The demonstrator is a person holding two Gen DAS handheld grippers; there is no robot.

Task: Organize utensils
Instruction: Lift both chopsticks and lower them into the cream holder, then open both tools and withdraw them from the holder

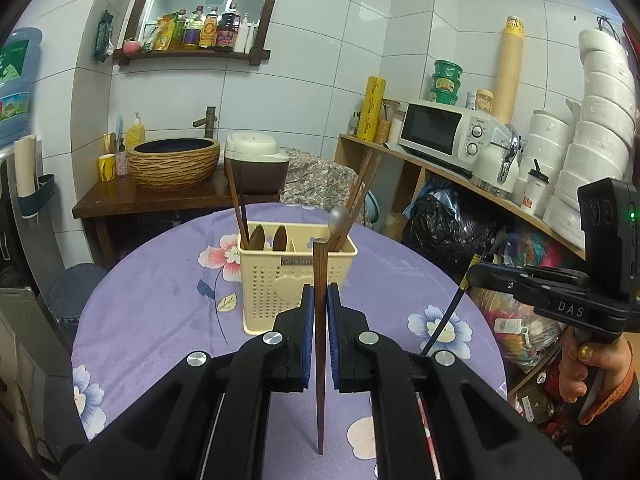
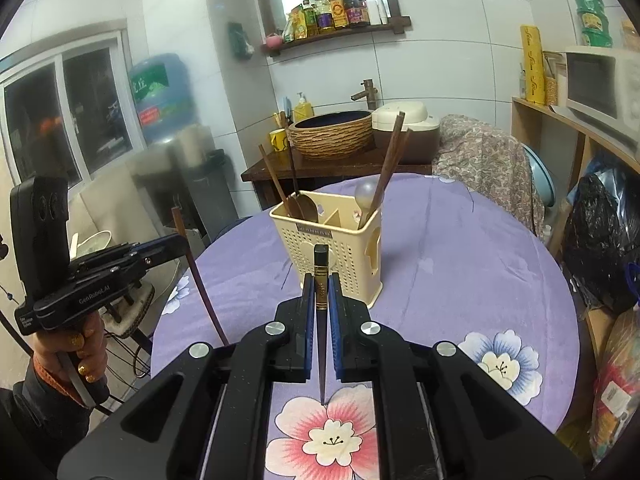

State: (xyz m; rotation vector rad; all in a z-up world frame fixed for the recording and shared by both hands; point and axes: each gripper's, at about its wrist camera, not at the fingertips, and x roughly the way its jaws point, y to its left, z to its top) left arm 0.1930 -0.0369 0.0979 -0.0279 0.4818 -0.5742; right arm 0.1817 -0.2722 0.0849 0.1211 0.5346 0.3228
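A cream utensil holder (image 1: 294, 276) stands on the purple flowered table; it also shows in the right wrist view (image 2: 332, 246). It holds brown chopsticks (image 1: 238, 204), wooden spoons (image 1: 258, 236) and a metal spoon (image 1: 339, 216). My left gripper (image 1: 320, 300) is shut on a brown wooden chopstick (image 1: 319, 340), held upright in front of the holder. My right gripper (image 2: 321, 292) is shut on a dark chopstick (image 2: 321, 276) with a gold band, also upright before the holder. Each gripper shows in the other's view: right (image 1: 476, 272), left (image 2: 182, 242).
The round table (image 1: 160, 300) has a purple flowered cloth. Behind it stand a wooden counter with a woven basin (image 1: 174, 162) and a rice cooker (image 1: 256, 166). A shelf with a microwave (image 1: 444, 132) and stacked containers is at the right. Bags lie on the floor at right.
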